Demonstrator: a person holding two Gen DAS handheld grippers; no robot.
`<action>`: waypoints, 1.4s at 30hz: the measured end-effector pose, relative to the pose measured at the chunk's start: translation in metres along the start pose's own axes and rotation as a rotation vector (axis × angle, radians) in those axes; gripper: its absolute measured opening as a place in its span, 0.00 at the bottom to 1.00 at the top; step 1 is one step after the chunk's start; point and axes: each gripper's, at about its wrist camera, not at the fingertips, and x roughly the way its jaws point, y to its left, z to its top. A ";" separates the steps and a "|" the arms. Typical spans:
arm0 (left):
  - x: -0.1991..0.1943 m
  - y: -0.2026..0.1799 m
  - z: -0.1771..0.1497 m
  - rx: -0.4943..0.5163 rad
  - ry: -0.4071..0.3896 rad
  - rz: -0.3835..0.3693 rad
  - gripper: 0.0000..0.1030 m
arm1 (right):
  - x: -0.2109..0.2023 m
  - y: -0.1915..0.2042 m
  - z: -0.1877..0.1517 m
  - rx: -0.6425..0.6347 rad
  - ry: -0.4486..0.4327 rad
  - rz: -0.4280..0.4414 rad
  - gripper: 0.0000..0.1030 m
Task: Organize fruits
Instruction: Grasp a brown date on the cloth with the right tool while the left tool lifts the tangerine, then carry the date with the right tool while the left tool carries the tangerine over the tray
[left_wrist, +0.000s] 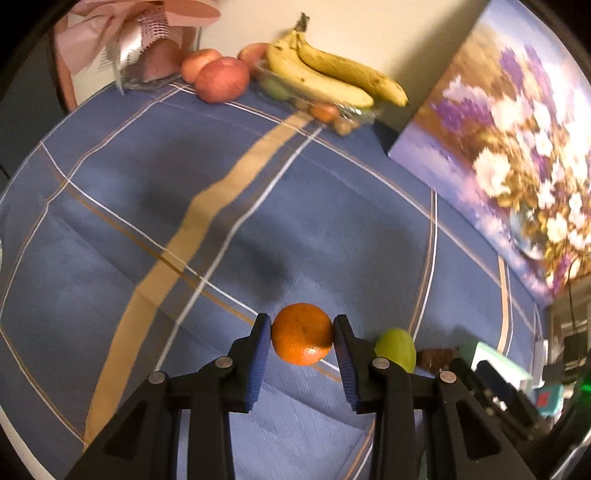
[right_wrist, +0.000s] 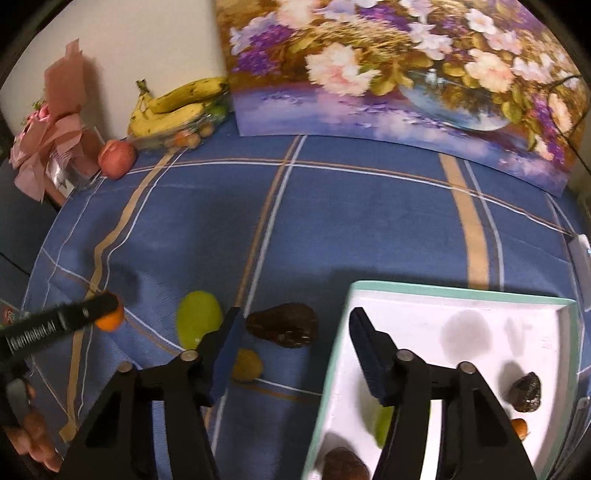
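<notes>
Two hand-held grippers in use. Left hand-held gripper: clamped on an orange, lifted above the blue plaid surface. Loose nearby: green fruit, dark fruit, small yellow fruit. Right hand-held gripper: jaws wide, holding nothing, poised over the left rim of the white tray, which already holds several pieces. Step, as judged: carrying the orange. Next move calls for transfer rightward over the tray, then release.
</notes>
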 end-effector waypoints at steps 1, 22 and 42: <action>0.000 0.002 0.001 -0.003 -0.004 0.000 0.36 | 0.002 0.003 0.000 -0.004 0.003 0.007 0.58; 0.018 -0.008 0.004 0.004 0.023 -0.019 0.36 | 0.038 0.025 -0.008 -0.108 0.048 -0.075 0.57; -0.003 -0.014 0.009 0.031 -0.017 -0.041 0.36 | 0.009 0.029 0.000 -0.130 -0.017 -0.097 0.55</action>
